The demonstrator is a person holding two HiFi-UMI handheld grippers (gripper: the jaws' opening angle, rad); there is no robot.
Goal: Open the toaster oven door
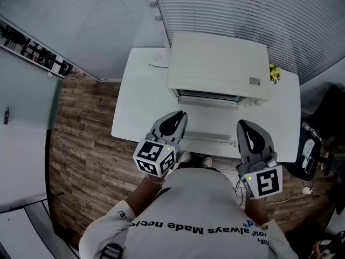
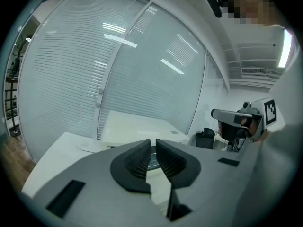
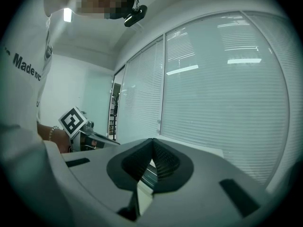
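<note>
A white, box-shaped toaster oven (image 1: 218,63) is found at the rear middle of a white rectangular table (image 1: 141,104), close against a window fitted with pale horizontal blinds (image 1: 242,9). Its front is turned toward the person, and a dark strip is seen under the front edge of its top. The position of the door cannot be settled from these views. A small yellow object (image 1: 275,73) is noted just beside the oven's right rear corner.

The left gripper (image 1: 179,115) is held over the near part of the table, in front of the oven and clear of it. Its jaws are set a narrow slit apart, with nothing between them. The right gripper (image 1: 243,124) is held alongside, likewise clear of the oven. Its jaw tips are brought together, empty
</note>
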